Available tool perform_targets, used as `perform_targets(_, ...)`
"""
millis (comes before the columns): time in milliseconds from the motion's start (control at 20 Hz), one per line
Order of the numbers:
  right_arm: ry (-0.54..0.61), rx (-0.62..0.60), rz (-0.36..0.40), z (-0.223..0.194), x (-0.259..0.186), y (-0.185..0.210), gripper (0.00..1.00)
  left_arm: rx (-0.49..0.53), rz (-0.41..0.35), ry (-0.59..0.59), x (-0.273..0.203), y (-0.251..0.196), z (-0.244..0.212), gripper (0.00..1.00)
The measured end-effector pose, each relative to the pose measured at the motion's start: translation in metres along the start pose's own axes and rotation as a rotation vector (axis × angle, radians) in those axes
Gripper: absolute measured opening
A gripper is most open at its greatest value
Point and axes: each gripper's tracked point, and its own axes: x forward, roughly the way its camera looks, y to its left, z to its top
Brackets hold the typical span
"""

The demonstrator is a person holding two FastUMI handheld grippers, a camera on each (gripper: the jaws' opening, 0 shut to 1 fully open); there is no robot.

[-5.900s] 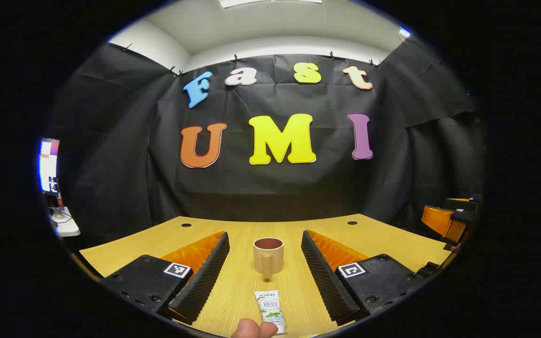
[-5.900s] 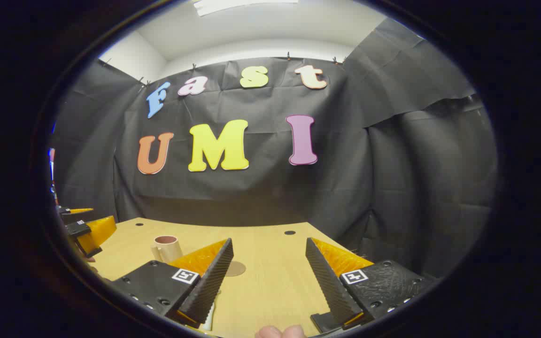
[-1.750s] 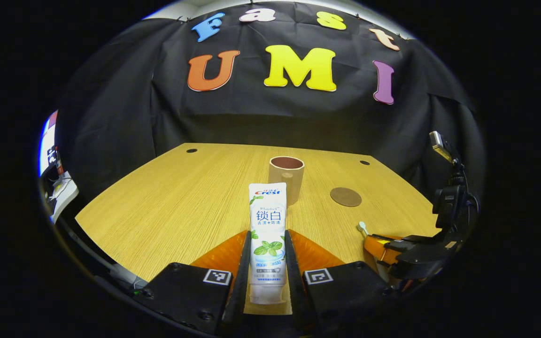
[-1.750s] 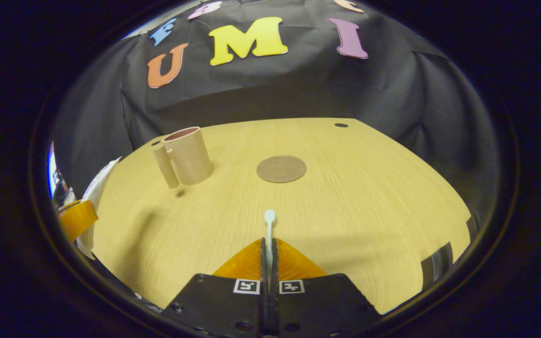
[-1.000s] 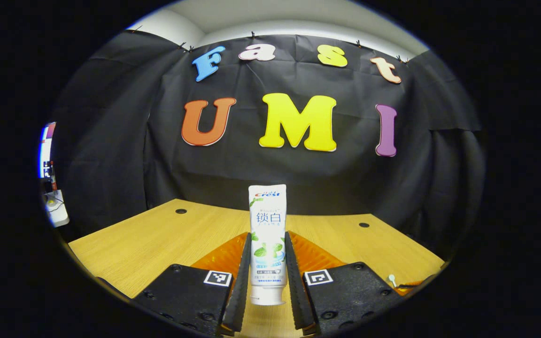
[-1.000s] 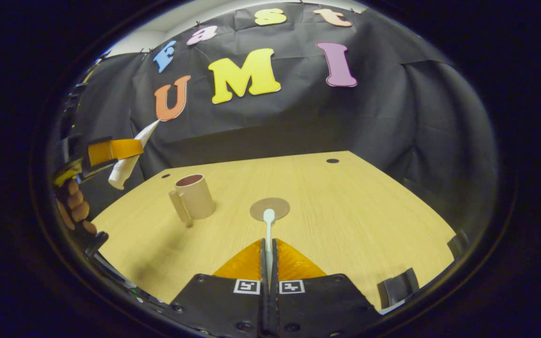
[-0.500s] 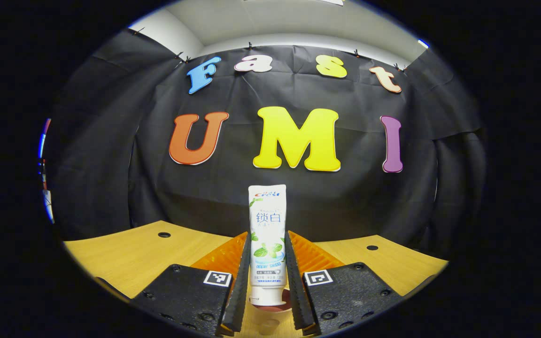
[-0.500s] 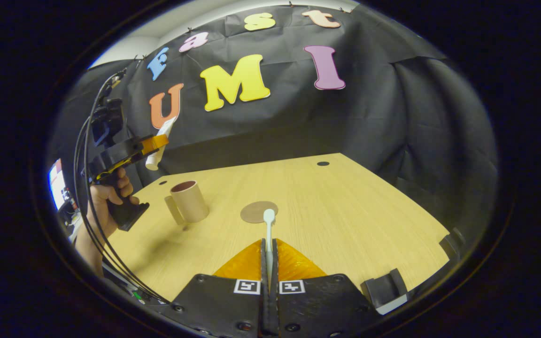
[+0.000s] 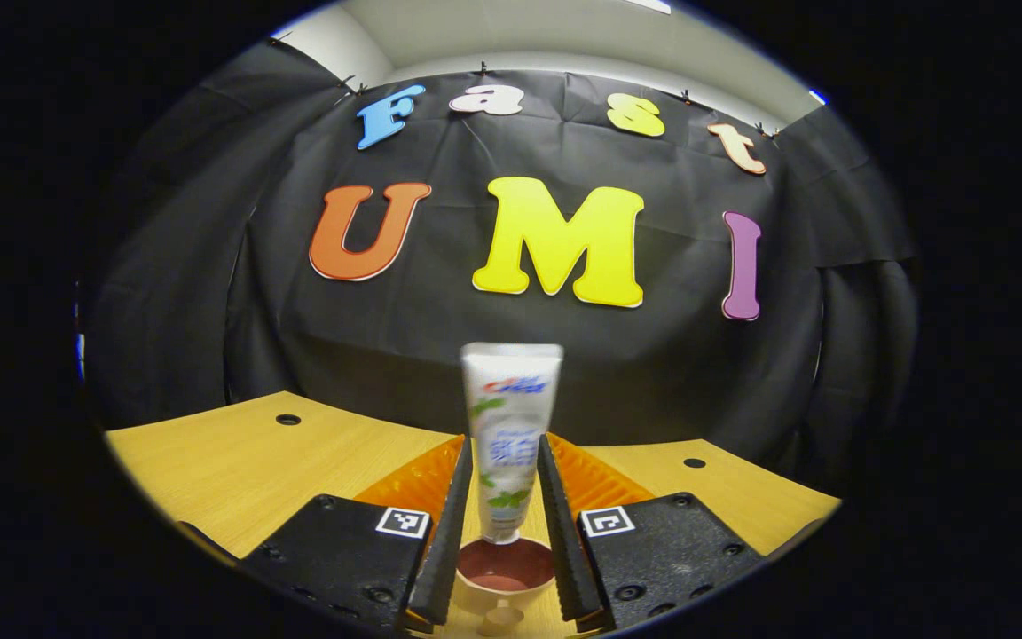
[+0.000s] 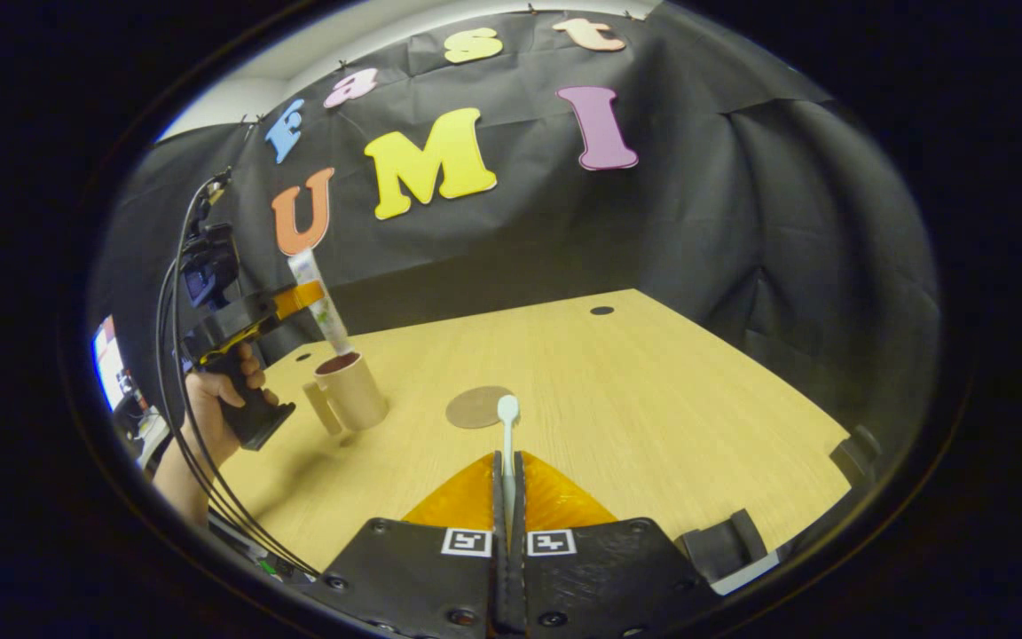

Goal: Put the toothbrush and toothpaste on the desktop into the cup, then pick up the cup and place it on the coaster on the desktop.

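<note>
The toothpaste (image 9: 509, 435) is seen between the fingers of the left gripper (image 9: 501, 524), cap end down, with its cap at the mouth of the cup (image 9: 505, 575). In the left gripper view the tube appears blurred and the fingers stand slightly apart from its sides — whether they press on it or have let it go cannot be told. In the right gripper view the same tube (image 10: 323, 306) is seen leaning, its lower end at the rim of the cup (image 10: 350, 389), with the left gripper (image 10: 296, 298) beside its upper part and the hand (image 10: 225, 390) on the grip below.

The right gripper (image 10: 508, 484) is closed on the handle of the toothbrush (image 10: 507, 433); the brush head projects forward above the desktop (image 10: 653, 399).

The cup stands upright toward the left edge of the desktop, handle toward the near edge. The coaster (image 10: 478, 406) lies bare, nearer the middle of the desktop, apart from the cup.

Task status, as judged from these views:
- Toothpaste — at the cup mouth, insertion under way or just completed.
- Toothbrush — held clear of the cup, not yet inside it.
- Cup — not on the coaster.

Remaining work is judged to be the seating of the tube, the insertion of the toothbrush, and the transfer of the cup onto the coaster.
</note>
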Motion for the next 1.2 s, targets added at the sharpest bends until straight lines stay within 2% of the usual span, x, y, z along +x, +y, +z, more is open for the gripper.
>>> perform_targets(50, 0.001, 0.001, 0.002, -0.002, 0.000, 0.001, 0.00, 0.007, 0.003, -0.010, -0.001, 0.000, 0.003, 0.41)
perform_targets(100, 0.003, -0.001, 0.002, -0.002, 0.001, 0.001, 0.00, 0.016, 0.011, -0.018, 0.000, 0.003, 0.005, 0.44)
perform_targets(450, 0.000, -0.013, 0.007, -0.002, 0.001, 0.003, 0.00, 0.009, 0.024, -0.009, -0.006, 0.010, 0.005, 0.44)
perform_targets(550, 0.005, -0.019, 0.012, -0.003, 0.001, 0.004, 0.00, 0.026, 0.013, -0.008, -0.007, 0.009, 0.007, 0.52)
perform_targets(650, 0.014, -0.020, 0.022, -0.005, -0.001, 0.008, 0.00, 0.049, 0.012, 0.007, -0.007, 0.012, 0.009, 0.71)
perform_targets(700, 0.014, -0.027, 0.029, -0.005, -0.002, 0.012, 0.00, 0.052, 0.004, 0.015, -0.008, 0.012, 0.010, 0.85)
perform_targets(800, 0.014, -0.034, 0.036, -0.005, -0.002, 0.017, 0.00, 0.043, -0.022, 0.023, -0.005, 0.012, 0.015, 1.00)
perform_targets(1000, 0.024, -0.027, 0.047, -0.004, 0.000, 0.018, 0.00, 0.075, -0.062, 0.113, 0.016, 0.013, 0.030, 0.99)
perform_targets(1200, 0.046, -0.020, 0.060, -0.008, 0.004, 0.020, 0.02, 0.156, -0.121, 0.269, 0.051, 0.001, 0.039, 0.99)
